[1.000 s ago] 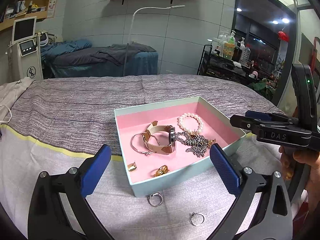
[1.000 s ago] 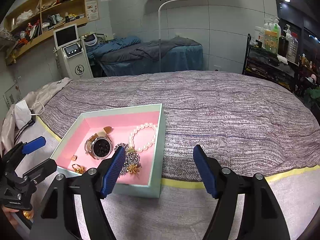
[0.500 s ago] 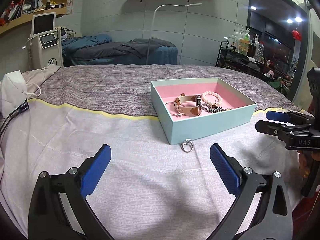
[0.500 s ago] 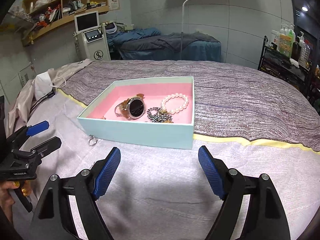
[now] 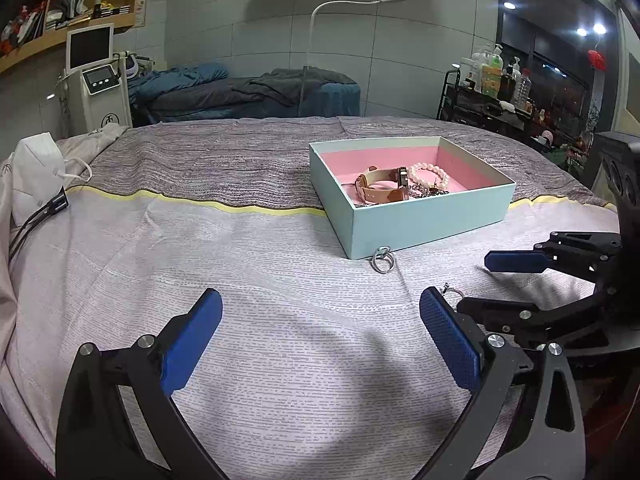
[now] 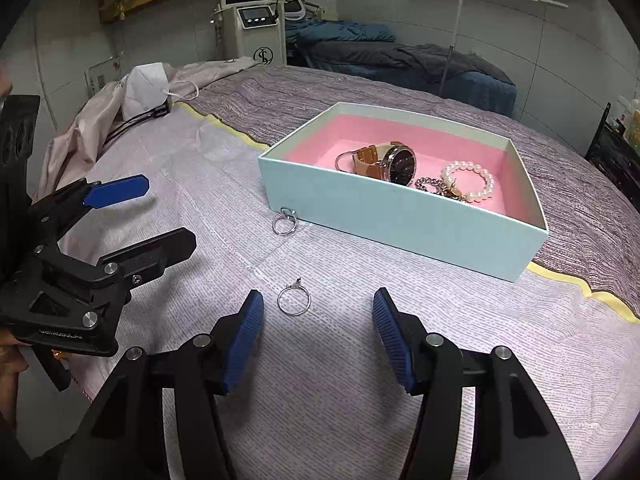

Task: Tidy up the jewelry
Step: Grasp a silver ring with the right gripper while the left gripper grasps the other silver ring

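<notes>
A pale blue box with a pink lining [image 5: 432, 220] [image 6: 400, 216] stands on the bed. It holds a tan-strapped watch [image 6: 394, 162], a pearl bracelet [image 6: 472, 180] and a chain [image 6: 430, 186]. One silver ring [image 6: 284, 224] [image 5: 382, 260] lies against the box's front wall. A second silver ring [image 6: 294, 300] [image 5: 452, 291] lies on the white cloth just ahead of my right gripper [image 6: 318, 316], which is open and empty. My left gripper [image 5: 320, 326] is open and empty, low over the cloth to the left of both rings.
A white cloth [image 5: 240, 280] with a yellow edge [image 5: 180, 200] covers the near part of the grey striped bedspread [image 5: 224, 160]. A white mask and black cables [image 5: 36, 176] lie at the far left. A machine with a screen [image 5: 96, 76] and a trolley of bottles [image 5: 492, 80] stand behind.
Both grippers have drawn back from above the box and dropped low over the cloth. The right gripper has swung round to face the second ring. Both stay open.
</notes>
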The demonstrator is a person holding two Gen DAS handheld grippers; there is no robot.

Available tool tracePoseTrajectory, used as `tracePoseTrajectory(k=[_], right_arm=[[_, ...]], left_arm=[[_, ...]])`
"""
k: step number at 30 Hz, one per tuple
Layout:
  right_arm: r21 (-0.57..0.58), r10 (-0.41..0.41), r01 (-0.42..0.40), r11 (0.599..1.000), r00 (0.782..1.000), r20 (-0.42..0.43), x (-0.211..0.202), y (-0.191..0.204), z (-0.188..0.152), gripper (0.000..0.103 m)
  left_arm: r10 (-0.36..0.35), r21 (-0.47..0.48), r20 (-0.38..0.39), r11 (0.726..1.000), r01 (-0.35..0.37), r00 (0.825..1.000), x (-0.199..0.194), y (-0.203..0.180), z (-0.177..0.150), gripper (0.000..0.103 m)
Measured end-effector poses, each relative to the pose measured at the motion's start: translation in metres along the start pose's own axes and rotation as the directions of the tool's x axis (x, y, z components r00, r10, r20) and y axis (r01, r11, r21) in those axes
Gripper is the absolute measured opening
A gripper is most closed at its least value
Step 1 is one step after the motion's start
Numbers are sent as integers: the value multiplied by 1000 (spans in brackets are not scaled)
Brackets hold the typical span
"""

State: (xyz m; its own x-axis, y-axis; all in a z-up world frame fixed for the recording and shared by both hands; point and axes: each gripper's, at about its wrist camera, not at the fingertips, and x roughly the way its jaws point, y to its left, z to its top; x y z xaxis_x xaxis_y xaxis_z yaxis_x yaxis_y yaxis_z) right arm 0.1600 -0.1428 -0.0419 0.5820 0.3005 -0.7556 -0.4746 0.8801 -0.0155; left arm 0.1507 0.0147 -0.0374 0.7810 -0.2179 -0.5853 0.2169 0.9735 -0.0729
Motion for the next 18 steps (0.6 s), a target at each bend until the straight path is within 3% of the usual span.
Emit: tracePoseTrajectory(k=[2, 6, 8, 13, 18], right_arm=[[-8, -1, 1, 1000, 1000, -21, 7, 3, 0, 43], [-41, -15, 14, 999, 1000, -22, 10, 9, 0, 31], [-40, -13, 12, 999, 1000, -19, 10, 9, -1, 18], [6, 13, -12, 1000, 1000, -5, 5, -1, -5, 18], [46, -14, 13, 999, 1000, 7, -7, -14, -11, 18]], left_arm=[[-5, -3, 2, 1000, 5, 1000, 0, 0, 1, 97], [-7, 7, -4, 1000, 7, 1000, 3, -1, 3, 96], [-18, 8, -11, 1000, 18, 1000, 6, -2, 6, 91], [-45, 26, -71, 999, 47, 996, 23, -11, 13, 74], [-79, 44, -108, 995, 84, 991, 39, -28, 21, 61]])
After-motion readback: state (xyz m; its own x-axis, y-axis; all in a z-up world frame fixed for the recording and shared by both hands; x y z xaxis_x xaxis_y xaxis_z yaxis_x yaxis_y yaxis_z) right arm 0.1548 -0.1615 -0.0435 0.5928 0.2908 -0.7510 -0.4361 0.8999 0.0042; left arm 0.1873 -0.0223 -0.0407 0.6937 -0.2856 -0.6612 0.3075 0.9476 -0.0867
